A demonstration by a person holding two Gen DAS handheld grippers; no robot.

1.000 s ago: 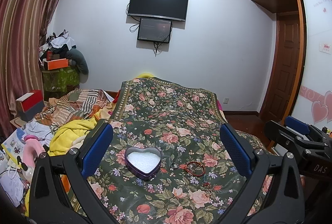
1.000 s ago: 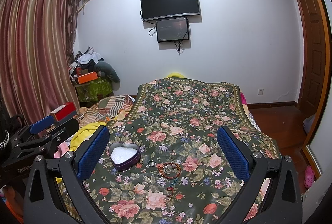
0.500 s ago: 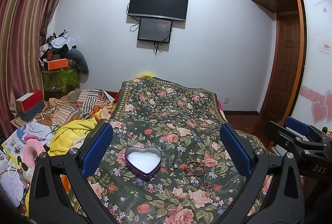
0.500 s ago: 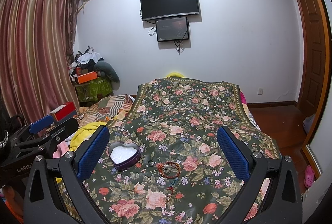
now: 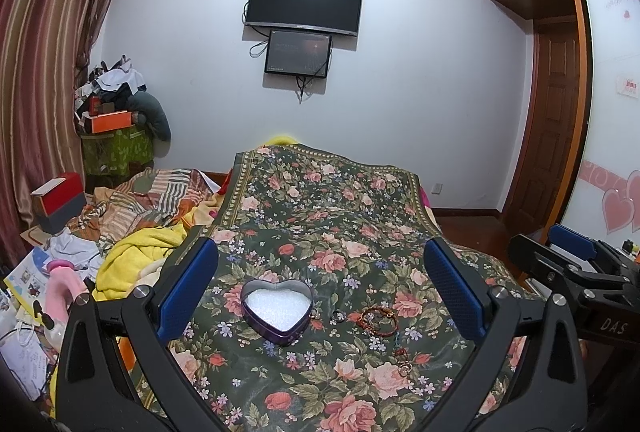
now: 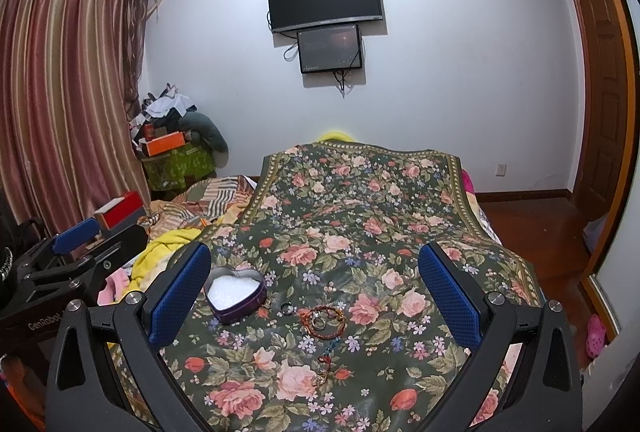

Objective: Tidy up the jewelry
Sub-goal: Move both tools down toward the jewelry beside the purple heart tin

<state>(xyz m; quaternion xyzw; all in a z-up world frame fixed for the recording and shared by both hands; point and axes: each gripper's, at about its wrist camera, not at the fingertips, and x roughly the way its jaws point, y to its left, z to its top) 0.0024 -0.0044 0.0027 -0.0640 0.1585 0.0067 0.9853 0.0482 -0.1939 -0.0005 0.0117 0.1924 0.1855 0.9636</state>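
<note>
Both of your grippers hang above the near end of the floral bedspread (image 5: 332, 216), each with its 2 blue pads spread wide and nothing between them: the left gripper (image 5: 320, 288) frames the heart-shaped tin (image 5: 277, 312), and the right gripper (image 6: 314, 292) frames the loose jewelry just beside it.

The tin sits open with a white lining, low and a little left of centre between your left pads. In the right wrist view the same tin (image 6: 236, 294) lies close to the inner face of the left pad, so it is off to your right gripper's left.

What your next move turns on is this: the beaded bracelet (image 6: 323, 320) lies nearly dead centre ahead of your right gripper, to the right of the tin, with the dark ring (image 6: 286, 308) between the 2. From the left wrist the bracelet (image 5: 378, 320) is right of centre, nearer the right pad. I judge the right gripper better lined up for the pick and the tin a short carry to the left.

The bracelet lies as a flat loop, slightly wider across than deep, so it offers no clear long axis. A thin strand with small beads (image 6: 326, 354) trails from it toward you.

Against the busy print the small pieces are hard to separate. There seems to be a ring inside the bracelet loop, and you cannot tell how many pieces lie at the strand's near end
</note>
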